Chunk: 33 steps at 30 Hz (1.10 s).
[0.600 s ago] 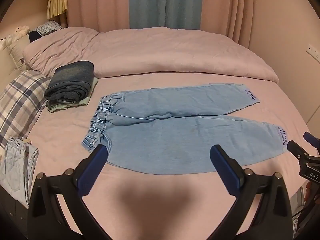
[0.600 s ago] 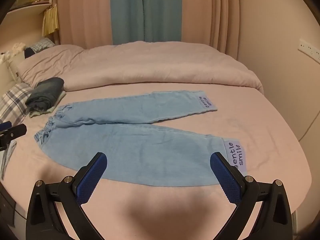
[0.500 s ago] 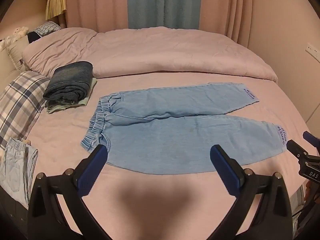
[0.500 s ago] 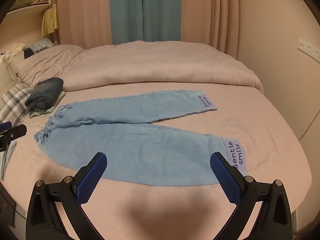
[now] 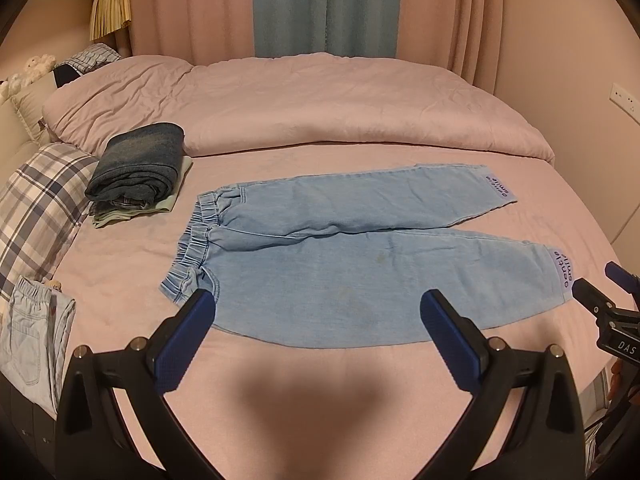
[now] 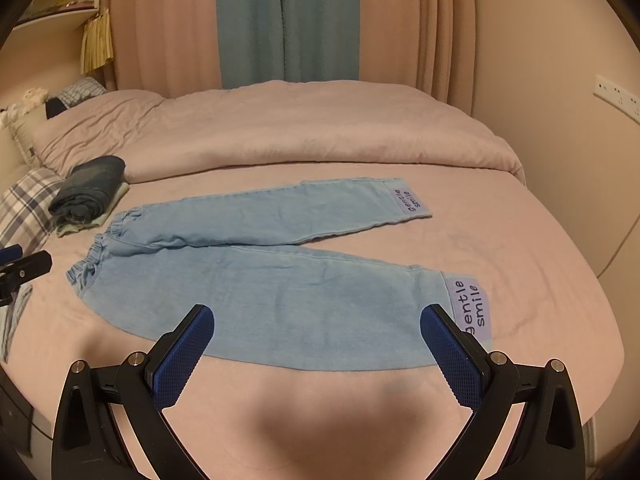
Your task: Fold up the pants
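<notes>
Both claws wide, empty: left gripper [image 5: 316, 312] near the waistband [image 5: 192, 256], right gripper [image 6: 316, 326] near the cuff [image 6: 470, 308]. I'd pinch the near leg's edge and fold it far-side over.

Light blue pants [image 5: 360, 256] of soft, matt denim cloth with a gathered elastic waistband lie on a bed [image 5: 320, 400] covered in matt pink fabric, faintly creased. Each hand-held gripper, left [image 5: 316, 312] and right [image 6: 316, 324], is matt black plastic with blue, cross-hatched rubbery pads [image 6: 184, 356] and shiny metal screws.
</notes>
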{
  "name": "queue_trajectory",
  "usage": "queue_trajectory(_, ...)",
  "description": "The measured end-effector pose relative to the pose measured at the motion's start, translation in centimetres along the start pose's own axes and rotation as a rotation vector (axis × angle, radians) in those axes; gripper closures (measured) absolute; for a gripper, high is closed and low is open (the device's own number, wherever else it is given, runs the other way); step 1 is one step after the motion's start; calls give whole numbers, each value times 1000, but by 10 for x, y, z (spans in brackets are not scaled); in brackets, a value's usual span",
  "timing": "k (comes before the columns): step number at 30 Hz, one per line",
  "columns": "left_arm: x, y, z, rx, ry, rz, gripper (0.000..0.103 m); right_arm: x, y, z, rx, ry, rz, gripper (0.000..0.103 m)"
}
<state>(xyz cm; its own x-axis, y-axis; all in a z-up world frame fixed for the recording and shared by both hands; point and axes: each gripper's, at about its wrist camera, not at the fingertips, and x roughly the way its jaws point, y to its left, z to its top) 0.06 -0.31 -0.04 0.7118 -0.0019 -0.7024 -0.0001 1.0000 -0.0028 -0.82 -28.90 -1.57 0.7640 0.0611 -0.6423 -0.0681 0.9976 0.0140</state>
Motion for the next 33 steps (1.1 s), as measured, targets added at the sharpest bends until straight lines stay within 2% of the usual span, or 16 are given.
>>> queue_trajectory(33,0,-2,-1,1,15,-1,0,-1,1,-1,15,-6,7,1)
